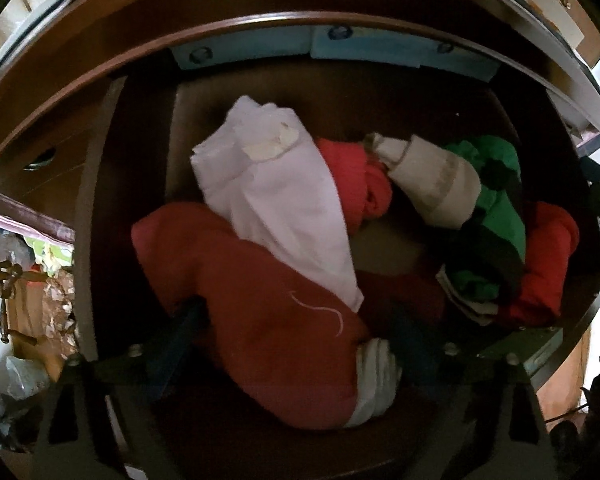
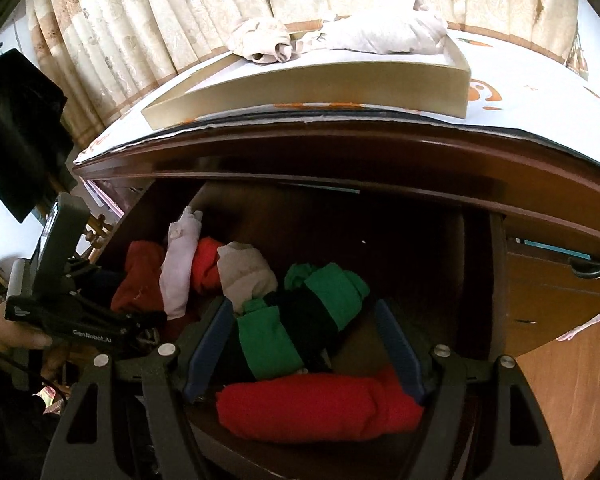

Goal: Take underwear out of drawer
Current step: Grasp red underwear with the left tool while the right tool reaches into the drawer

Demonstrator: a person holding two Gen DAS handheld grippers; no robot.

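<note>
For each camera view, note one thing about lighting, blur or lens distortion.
Left wrist view: the drawer interior is dim, the left gripper fingers blur into shadow, and straight edges bow. Right wrist view: daylight brightens the curtain and tray, the drawer below stays dark, and the dresser top curves.

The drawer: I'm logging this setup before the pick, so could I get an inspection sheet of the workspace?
Surface: open wooden drawer under the dresser top.
Job's things: rolled garments inside: green-and-black roll, red roll, white piece, beige roll, large red piece.
Clutter: shallow tray on top, pale cloth bundles in it.
Grippers: left hand-held gripper open around the large red piece; right hand-held gripper open over the green-and-black roll and red roll.
Cables: nothing seen.
Surroundings: patterned curtain behind; bags and oddments at left.
</note>
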